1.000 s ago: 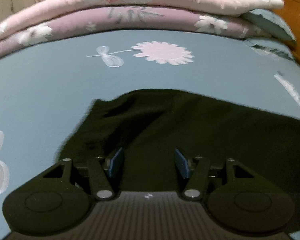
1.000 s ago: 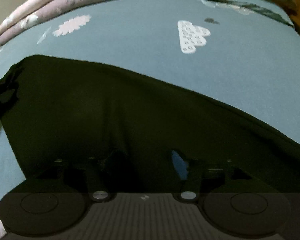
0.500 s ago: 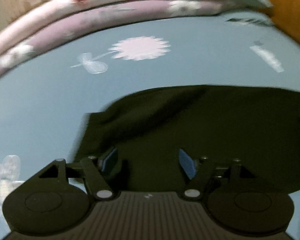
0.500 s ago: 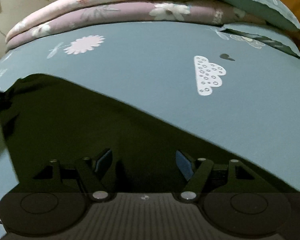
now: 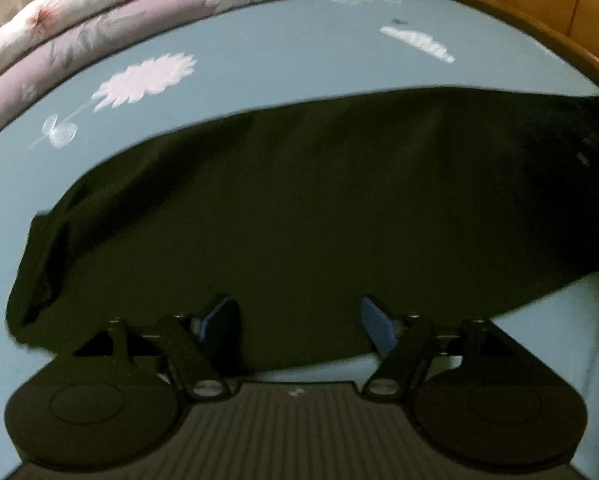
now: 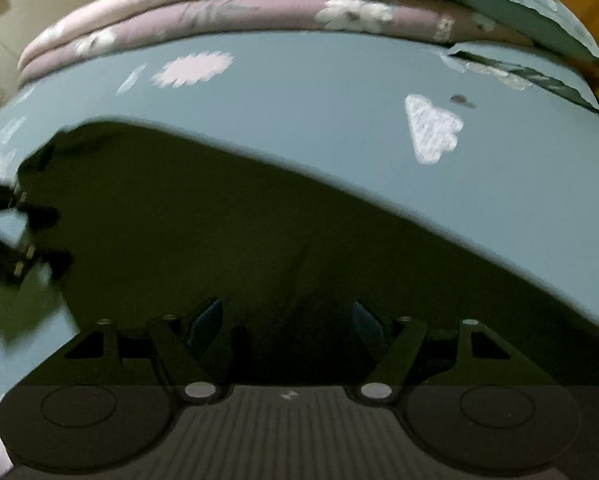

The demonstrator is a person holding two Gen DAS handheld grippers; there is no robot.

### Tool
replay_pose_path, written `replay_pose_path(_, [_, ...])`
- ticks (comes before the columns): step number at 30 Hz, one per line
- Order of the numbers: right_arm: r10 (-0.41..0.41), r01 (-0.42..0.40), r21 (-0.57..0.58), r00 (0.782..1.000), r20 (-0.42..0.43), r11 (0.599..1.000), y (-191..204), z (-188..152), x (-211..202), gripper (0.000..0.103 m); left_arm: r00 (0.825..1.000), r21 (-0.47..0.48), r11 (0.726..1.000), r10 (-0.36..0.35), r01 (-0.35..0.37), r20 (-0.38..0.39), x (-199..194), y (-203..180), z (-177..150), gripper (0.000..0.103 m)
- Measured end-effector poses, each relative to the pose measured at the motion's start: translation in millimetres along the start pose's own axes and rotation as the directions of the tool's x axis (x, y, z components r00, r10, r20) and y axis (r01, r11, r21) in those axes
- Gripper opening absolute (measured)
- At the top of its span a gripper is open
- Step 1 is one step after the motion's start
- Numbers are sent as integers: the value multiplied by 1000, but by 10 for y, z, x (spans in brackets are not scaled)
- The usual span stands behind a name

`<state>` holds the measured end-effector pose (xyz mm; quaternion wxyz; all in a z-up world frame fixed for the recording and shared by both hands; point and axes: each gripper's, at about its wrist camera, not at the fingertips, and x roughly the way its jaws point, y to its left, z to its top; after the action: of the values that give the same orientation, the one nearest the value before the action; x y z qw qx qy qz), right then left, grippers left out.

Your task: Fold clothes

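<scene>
The dark garment (image 5: pixel 331 216) lies flat on the blue bed sheet (image 5: pixel 283 60). Its near edge sits between the spread fingers of the left tool (image 5: pixel 297 322). The right tool (image 6: pixel 286 322) is likewise spread above the cloth. Bare sheet extends to the folded quilts (image 6: pixel 259 4).

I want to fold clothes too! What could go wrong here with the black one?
The black garment is bunched at its left end, so a fold might trap wrinkles. Both the left gripper and right gripper are open over flat cloth, so they could pinch the blue bedsheet underneath as well.
</scene>
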<state>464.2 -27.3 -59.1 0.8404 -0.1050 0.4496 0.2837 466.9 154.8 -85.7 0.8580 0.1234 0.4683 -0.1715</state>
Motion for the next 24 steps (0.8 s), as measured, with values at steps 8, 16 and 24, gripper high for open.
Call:
replay_pose_path(8, [98,-94,44,990,-101,995,361,-394,-61,90,997,-140,988,-70,64,-33,-207,244,119,75])
replay_pose_path(16, [113,-107,76,990,-81,991,394,-374,-102,90,993,-431,900,-5,57,120,140,998,607,75])
replay_pose_path(24, [123,-114,105,989,-83,988,367,-379,-96,90,993,-497,868,59,2,107,578,1373,781,75])
